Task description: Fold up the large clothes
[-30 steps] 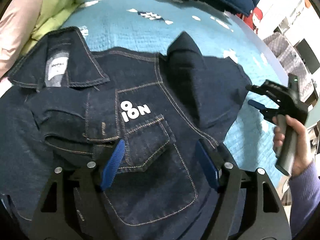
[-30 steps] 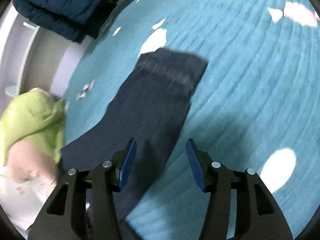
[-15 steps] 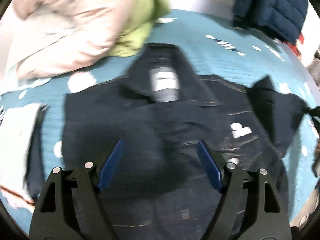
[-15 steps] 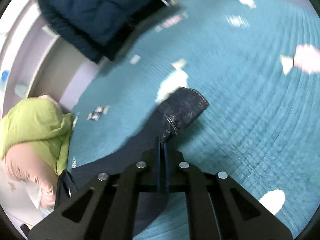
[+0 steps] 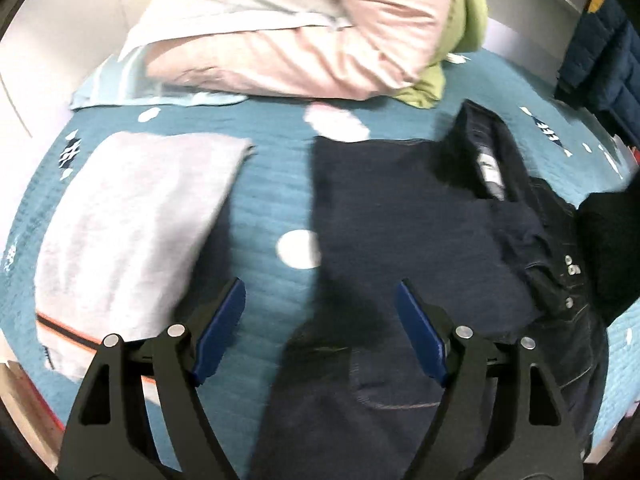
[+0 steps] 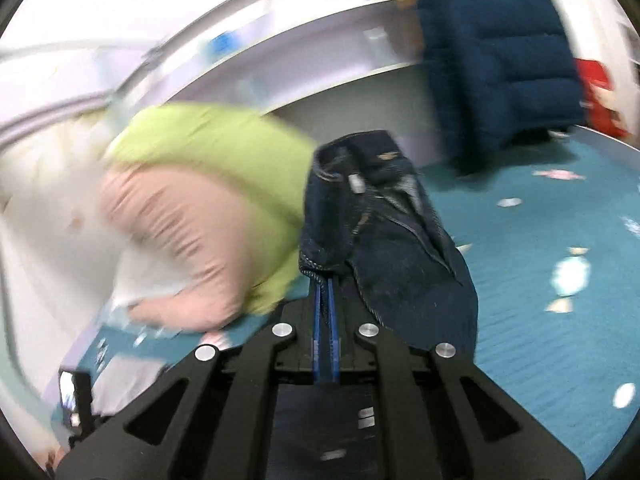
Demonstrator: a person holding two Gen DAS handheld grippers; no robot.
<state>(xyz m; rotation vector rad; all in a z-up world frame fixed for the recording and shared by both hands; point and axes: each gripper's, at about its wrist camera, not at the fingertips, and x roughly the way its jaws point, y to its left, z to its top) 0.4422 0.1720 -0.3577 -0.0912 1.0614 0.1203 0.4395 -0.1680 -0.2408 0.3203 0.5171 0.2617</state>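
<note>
A dark denim jacket (image 5: 420, 232) lies spread on the teal bedspread (image 5: 264, 208), collar toward the pillows. My left gripper (image 5: 320, 312) is open and empty, hovering over the jacket's left edge and the bedspread. My right gripper (image 6: 326, 280) is shut on the jacket's sleeve cuff (image 6: 360, 200) and holds it lifted above the bed, the cuff drooping over the fingertips.
A folded white garment (image 5: 132, 232) lies left of the jacket. Pink and green pillows (image 5: 304, 32) are piled at the head of the bed. A navy puffer jacket (image 6: 492, 52) hangs at the far right. A white wall shelf (image 6: 280, 32) runs behind.
My right gripper closed on the sleeve cuff and lifted it up off the bed. My left gripper swung left from the chest pocket to the jacket's left edge, staying open.
</note>
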